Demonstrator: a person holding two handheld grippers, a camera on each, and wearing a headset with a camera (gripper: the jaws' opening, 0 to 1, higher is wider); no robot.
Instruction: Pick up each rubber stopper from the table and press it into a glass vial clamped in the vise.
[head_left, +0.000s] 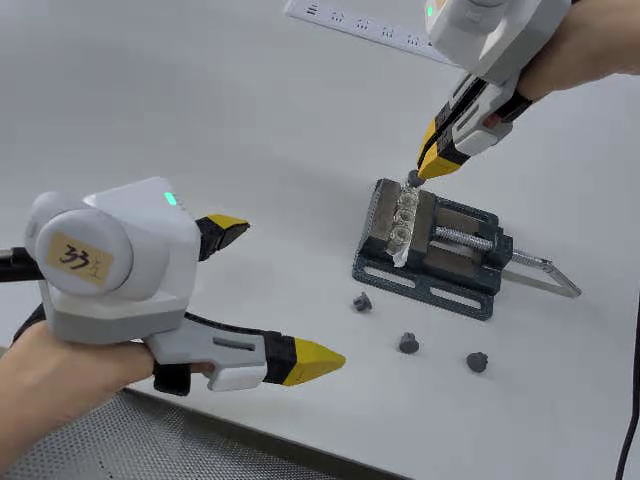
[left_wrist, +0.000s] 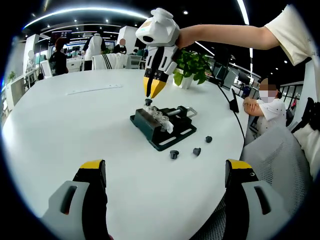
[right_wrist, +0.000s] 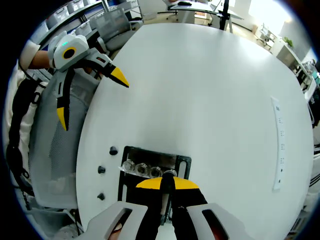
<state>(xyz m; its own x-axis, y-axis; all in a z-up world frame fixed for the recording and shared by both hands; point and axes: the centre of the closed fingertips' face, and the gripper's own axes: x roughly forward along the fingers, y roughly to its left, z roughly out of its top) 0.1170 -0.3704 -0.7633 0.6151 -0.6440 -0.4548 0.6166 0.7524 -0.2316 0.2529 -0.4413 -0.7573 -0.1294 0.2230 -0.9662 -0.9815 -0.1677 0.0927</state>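
You are working at a round white table (head_left: 200, 120) in an open office. A white power strip (head_left: 360, 25) lies toward its far edge, and a potted plant (left_wrist: 192, 65) stands at the far rim. People sit and stand at other tables behind it. A grey mesh chair (right_wrist: 50, 150) is tucked against the near edge.

A black vise (head_left: 470, 270) sits flat on the table toward the near edge, its handle pointing to your right. It clamps a short row of clear glass vials (head_left: 403, 215) upright between its jaws. Three loose stoppers (head_left: 408, 343) lie apart from one another on the bare table between the vise and the near edge.

Your right gripper (head_left: 428, 168) points steeply down over the far end of the row. Its yellow tips are drawn nearly together on a dark stopper (head_left: 413, 179). That stopper is right at the mouth of the end vial. Whether it already sits in the glass is hard to say, since the tips cover the spot in the right gripper view.

Your left gripper (head_left: 288, 292) hangs over the near left part of the table, well apart from the vise. Its jaws are spread wide with nothing between them.
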